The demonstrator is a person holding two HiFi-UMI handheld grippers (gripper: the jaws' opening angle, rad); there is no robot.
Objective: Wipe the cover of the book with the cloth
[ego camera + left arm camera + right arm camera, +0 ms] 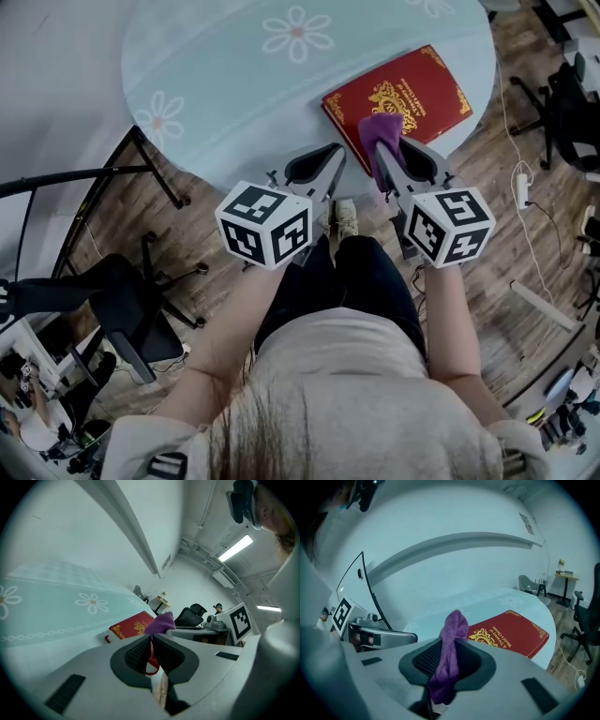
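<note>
Round table [234,84] with a flowered cover; red book [422,89] lies flat at its near right edge, front cover up, near corner right at the rim; left gripper [152,648] hangs just off the table edge beside the book, jaws pressed together with nothing between them; right gripper [451,660] is clamped on the purple cloth [455,623], which sticks out past the tips as a narrow bunch over the book's near corner; can't tell if the cloth is touching the cover. Wipe looks about to start, not under way. Risks, my read: nothing pins the book, so a stroke toward the person could drag it off the rim; cloth is bunched, not spread, so contact patch is small and most of the cover gets missed; too steep an angle and the hard jaw tips scrape the gilt instead of the fabric; drag on the cover may pull the cloth out of the grip.
</note>
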